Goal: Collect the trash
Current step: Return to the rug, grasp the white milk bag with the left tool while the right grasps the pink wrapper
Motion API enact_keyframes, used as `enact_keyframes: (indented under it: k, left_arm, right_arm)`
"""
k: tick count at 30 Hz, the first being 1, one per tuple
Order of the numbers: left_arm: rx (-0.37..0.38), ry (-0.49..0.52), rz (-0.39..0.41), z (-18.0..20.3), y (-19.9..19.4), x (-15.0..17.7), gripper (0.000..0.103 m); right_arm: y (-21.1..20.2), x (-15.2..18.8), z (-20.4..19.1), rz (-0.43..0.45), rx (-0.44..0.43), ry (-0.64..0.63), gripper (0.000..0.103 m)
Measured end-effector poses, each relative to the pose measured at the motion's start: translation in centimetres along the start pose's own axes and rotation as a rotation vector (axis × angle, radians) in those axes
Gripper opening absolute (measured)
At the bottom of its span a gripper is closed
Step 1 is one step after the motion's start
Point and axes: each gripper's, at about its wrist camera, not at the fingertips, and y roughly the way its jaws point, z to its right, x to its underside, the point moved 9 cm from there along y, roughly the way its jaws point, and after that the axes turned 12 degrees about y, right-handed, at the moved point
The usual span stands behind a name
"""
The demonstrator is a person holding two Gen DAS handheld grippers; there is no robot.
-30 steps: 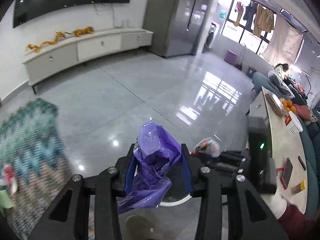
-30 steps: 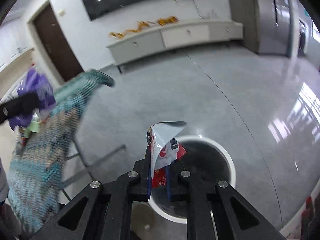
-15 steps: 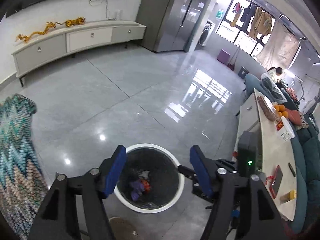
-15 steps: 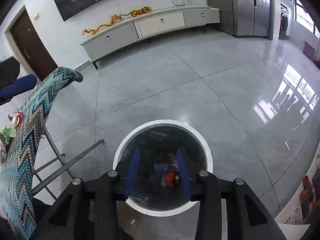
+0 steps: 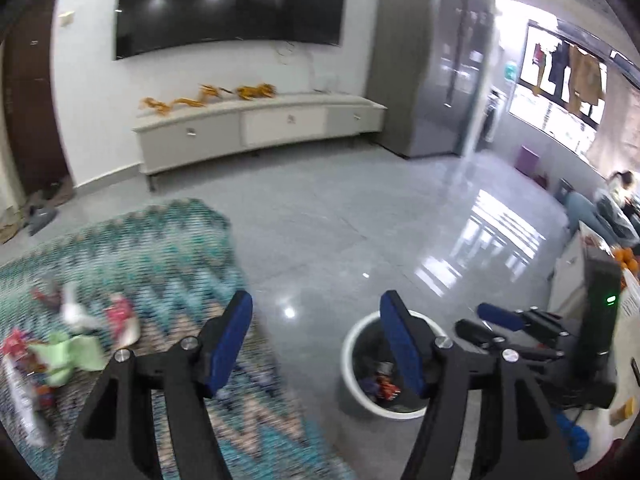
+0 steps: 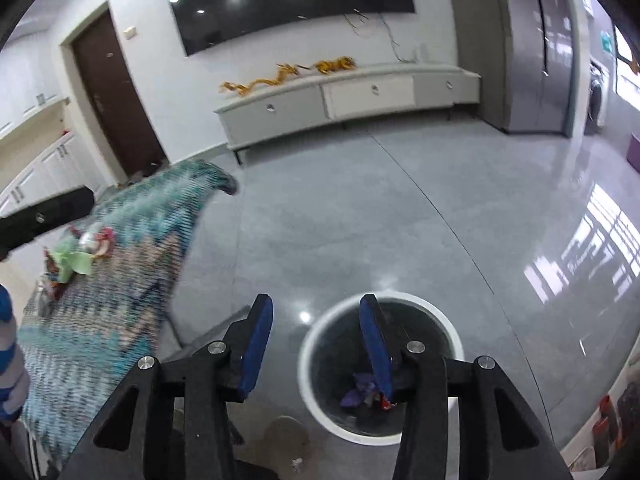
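— So where did the trash (image 5: 76, 344) lie from the fingers?
— On the patterned cloth (image 5: 160, 248), off to the left of both grippers. From the left gripper (image 5: 316, 344) it sat low and left, near; from the right gripper (image 6: 316, 344) it was further off, up and left across the cloth. I'd judge the left hand the nearer one.
— Any long axis?
— Hard to tell; the pile was blurred, a loose scatter of green, red and white wrappers.
— And the bin (image 6: 380, 368)?
— On the floor, right below the right gripper, with scraps already inside.
— The fingers?
— Both pairs stood wide apart, holding nothing and touching nothing.
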Motion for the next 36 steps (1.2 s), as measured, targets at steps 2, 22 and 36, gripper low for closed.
enact_keyframes:
  k: [2,22,36]
  left_arm:
    - [-0.036,-0.016,0.010,-2.0,-1.3,0.5,0.072]
    - [-0.341,-0.299,0.002,-25.8,-11.5,13.8,0.075]
    - [-0.301,-0.409,-0.111,-30.1,-6.5,21.1,0.080]
  right_arm:
    - [-0.6,-0.2,-2.4,0.010,-0.022,-0.034,0.044]
    - [2.0,1.3,-22.4,-0.051,-0.204,-0.295,0.049]
    - [14.3,2.0,-28.7,-0.202,-0.243,-0.342,0.049]
